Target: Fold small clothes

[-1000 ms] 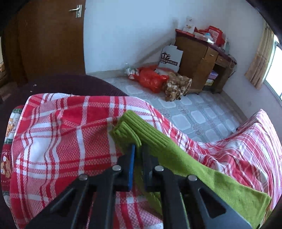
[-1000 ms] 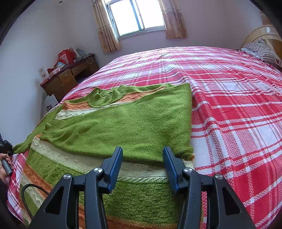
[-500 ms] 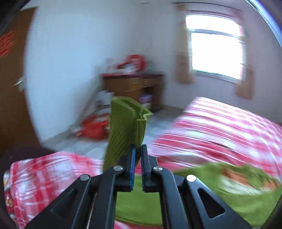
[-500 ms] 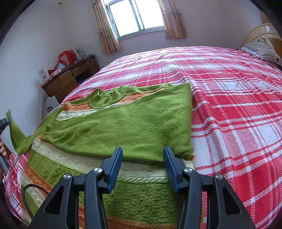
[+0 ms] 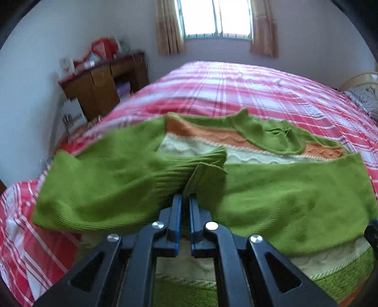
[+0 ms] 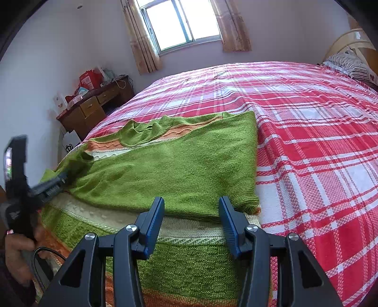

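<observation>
A green knit sweater (image 6: 179,170) with orange and cream stripes lies on the red plaid bed (image 6: 307,122). Its right sleeve is folded across the chest. My left gripper (image 5: 185,197) is shut on the ribbed cuff of the left sleeve (image 5: 203,170) and holds it over the sweater's body (image 5: 283,189). The left sleeve (image 5: 106,179) drapes across the left side. The left gripper also shows in the right wrist view (image 6: 63,176) at the sweater's left edge. My right gripper (image 6: 191,219) is open and empty, hovering just above the sweater's lower part.
A wooden desk (image 6: 94,106) with red bags on it stands by the wall left of the bed. A window with curtains (image 6: 186,21) is behind. A striped pillow (image 6: 349,63) and headboard lie at the far right. The bed stretches to the right of the sweater.
My left gripper lifted the left sleeve cuff off the bed's corner and swung it rightward over the sweater's body. The right gripper has stayed still and open.
</observation>
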Demonstrator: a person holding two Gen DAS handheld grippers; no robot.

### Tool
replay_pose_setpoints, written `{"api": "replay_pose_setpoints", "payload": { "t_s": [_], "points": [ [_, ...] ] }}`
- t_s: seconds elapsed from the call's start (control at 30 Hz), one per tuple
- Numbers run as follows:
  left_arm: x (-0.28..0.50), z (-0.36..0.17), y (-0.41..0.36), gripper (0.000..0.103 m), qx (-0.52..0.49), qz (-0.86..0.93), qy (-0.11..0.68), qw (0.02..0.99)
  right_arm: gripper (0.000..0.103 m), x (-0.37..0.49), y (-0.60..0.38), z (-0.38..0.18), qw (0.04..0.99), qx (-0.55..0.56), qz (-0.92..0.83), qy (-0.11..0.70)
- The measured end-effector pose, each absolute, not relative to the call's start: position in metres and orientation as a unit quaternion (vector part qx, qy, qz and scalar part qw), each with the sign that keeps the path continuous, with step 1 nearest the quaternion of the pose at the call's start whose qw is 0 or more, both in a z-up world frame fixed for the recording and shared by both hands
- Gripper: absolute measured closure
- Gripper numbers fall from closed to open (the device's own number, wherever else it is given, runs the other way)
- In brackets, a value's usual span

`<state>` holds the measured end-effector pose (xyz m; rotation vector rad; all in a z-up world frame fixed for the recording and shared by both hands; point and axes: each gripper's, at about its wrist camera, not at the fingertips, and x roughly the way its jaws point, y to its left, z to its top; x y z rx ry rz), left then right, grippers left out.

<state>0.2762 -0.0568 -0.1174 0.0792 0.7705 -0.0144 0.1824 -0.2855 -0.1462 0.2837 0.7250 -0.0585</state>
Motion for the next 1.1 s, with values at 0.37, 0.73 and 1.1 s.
{"api": "replay_pose_setpoints", "payload": {
  "t_s": [0.37,0.73,1.1],
  "points": [
    [0.263,-0.115,-0.057,0.041,0.076,-0.014,0.383,0.921,0.054,0.183,-0.285,-0.147,0.924,0.134,-0.031,0.356],
    [0.233,-0.116,0.027,0.021,-0.004,0.071,0.342,0.937,0.046,0.194,-0.270,-0.135,0.916,0.116,-0.056,0.379],
    [0.241,-0.146,0.046,0.002,-0.067,0.061,0.357,0.930,0.046,0.264,-0.159,-0.113,0.901,0.196,0.125,0.366]
  ]
}}
